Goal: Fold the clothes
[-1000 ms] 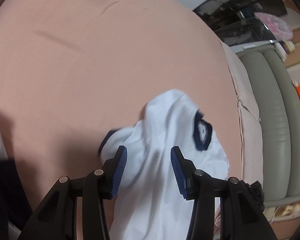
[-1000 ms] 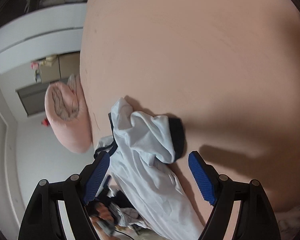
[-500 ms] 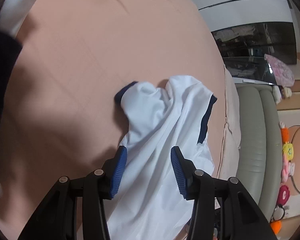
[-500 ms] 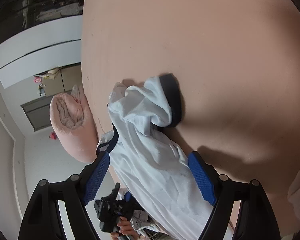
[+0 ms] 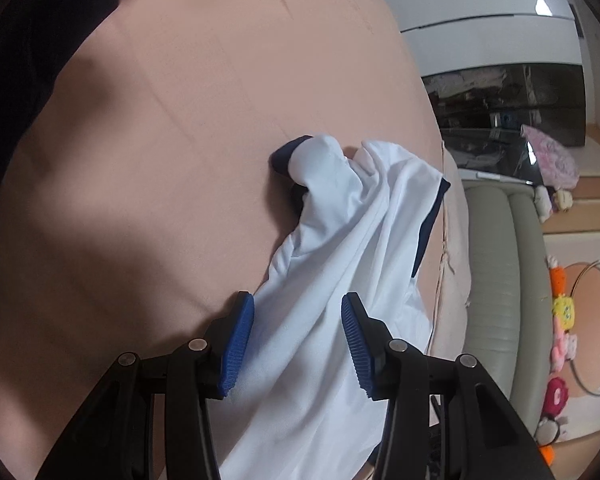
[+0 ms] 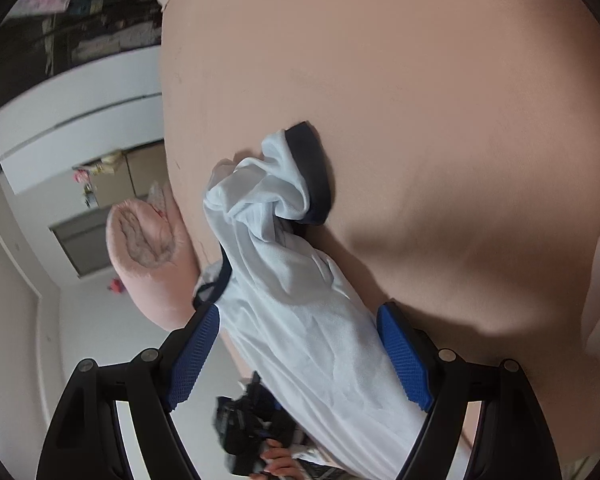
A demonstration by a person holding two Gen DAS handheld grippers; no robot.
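Hovering both over the crumpled white shirt (image 5: pixel 340 264) on the bed (image 5: pixel 160 160), we note left hand-held gripper (image 5: pixel 298 344) and right hand-held gripper (image 6: pixel 300 356) gaping, pads clear of the fabric.

**One Shirt, One Bed, Two Grippers**

One white shirt (image 5: pixel 340 280) with dark blue trim lies crumpled near an edge of one bed (image 5: pixel 160 160) with a pink sheet. Two dark cuffs show on the shirt in the left wrist view; one cuff and one thin dark band in the right.

Two grippers: the left gripper (image 5: pixel 297 344) and the right gripper (image 6: pixel 300 356), each with two blue-padded jaws, so four pads in all.

Beside the bed: one grey-green sofa (image 5: pixel 500 280) with two long cushions, one row of about five soft toys (image 5: pixel 560 340), and one pink pillow (image 6: pixel 148 260). One person's hand (image 6: pixel 278 462) shows at the bottom of the right wrist view.
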